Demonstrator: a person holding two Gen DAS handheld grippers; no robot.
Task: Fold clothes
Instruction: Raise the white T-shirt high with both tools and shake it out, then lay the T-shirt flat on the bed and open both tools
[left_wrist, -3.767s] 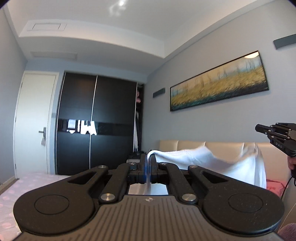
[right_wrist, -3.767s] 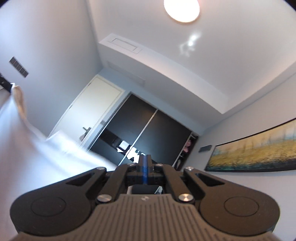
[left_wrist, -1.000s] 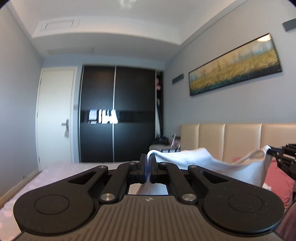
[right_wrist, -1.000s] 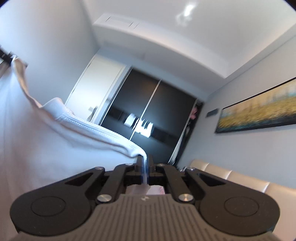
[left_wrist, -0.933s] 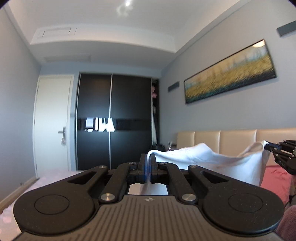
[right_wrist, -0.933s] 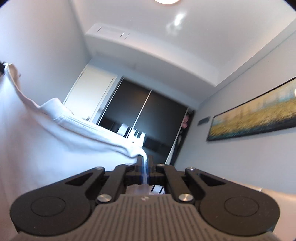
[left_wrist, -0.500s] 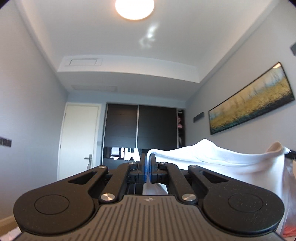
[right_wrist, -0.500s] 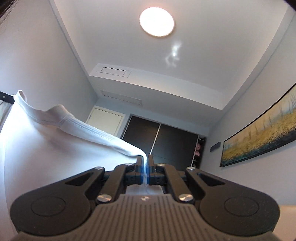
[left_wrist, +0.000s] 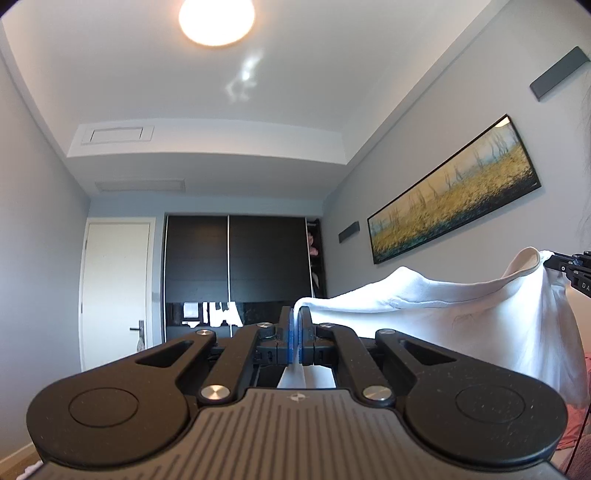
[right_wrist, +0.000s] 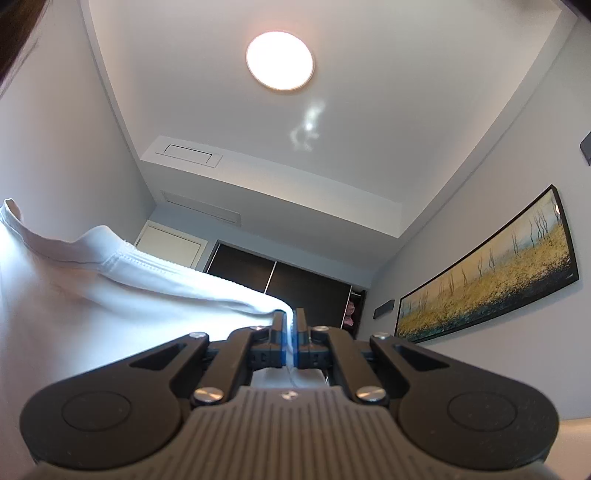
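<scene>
Between the pads of the left hand-held gripper (left_wrist: 295, 334), clamped tight, a thin edge of the white garment (left_wrist: 461, 325) hangs in the air; it could slip free. From the right view, the right hand-held gripper (right_wrist: 291, 338) pinches another edge likewise; uneven pulling would skew the fold.

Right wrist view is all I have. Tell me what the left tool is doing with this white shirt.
Observer: The left tool is shut on an edge of the white shirt, with cloth pinched between its jaws.
Operator: Report how the shirt runs between the tools.
Observer: In the left wrist view it spans across to the right tool, which holds a raised corner, and cloth drapes down below that tool.
Operator: Say what lies under the drape.
Observer: A pink fabric shows beneath the hanging edge. Too little of it is visible to name it.
</scene>
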